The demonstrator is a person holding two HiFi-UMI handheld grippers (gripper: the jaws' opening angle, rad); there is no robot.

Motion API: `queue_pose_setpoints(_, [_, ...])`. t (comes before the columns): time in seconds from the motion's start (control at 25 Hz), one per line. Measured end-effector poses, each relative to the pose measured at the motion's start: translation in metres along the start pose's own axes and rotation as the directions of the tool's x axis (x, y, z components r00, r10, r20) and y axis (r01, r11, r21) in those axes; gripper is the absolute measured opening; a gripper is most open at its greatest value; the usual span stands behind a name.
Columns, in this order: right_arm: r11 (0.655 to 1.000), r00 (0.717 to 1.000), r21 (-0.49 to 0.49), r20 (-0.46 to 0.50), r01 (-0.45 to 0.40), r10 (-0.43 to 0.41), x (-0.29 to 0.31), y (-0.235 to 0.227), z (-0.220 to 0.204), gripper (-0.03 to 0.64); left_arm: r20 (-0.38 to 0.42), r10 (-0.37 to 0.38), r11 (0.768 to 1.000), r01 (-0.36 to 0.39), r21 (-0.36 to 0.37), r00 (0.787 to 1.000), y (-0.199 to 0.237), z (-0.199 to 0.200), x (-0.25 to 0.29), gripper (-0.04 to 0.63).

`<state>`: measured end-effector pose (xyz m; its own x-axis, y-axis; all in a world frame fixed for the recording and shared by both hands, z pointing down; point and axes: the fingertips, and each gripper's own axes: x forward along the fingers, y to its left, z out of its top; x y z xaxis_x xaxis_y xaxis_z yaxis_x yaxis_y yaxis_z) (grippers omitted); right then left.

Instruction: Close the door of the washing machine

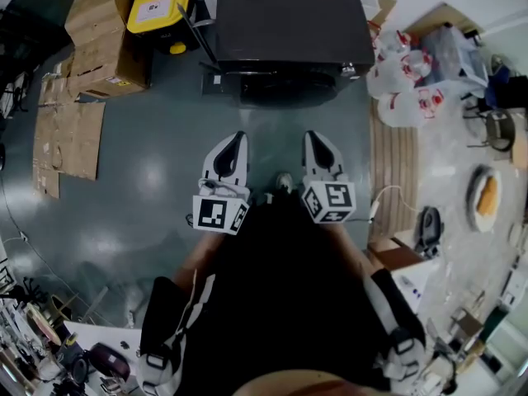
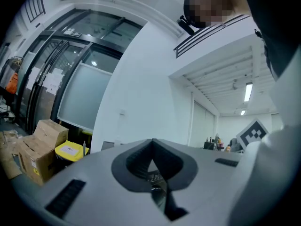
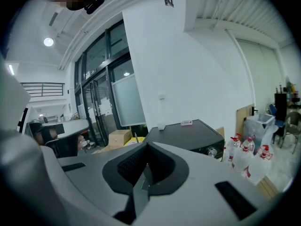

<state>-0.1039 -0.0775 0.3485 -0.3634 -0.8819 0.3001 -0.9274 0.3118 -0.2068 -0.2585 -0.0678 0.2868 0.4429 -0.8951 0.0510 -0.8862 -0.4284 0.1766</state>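
Left gripper [image 1: 238,139] and right gripper [image 1: 313,137] are held side by side at waist level. The jaws of each are closed together with nothing between them. Both point toward the washing machine [image 1: 285,19], which stands straight ahead and well apart from the tips. Its dark front faces the person; the door's position cannot be read from above. Bare glossy grey floor [image 1: 148,163] lies between. Cardboard boxes [image 1: 99,35] and a yellow bin [image 1: 161,7] stand left of the machine, and water jugs [image 1: 400,81] stand to its right.
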Motion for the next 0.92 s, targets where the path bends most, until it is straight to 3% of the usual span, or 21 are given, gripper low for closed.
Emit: queue_pose_setpoints(0.92, [1.0,1.0,0.001,0.001,-0.027,0.027,-0.0009,0.0069,-0.0057,0.006,-0.014,0.005,1.0,-0.006,-0.014,1.0,-0.0022,-0.0053,-0.0052,0.006])
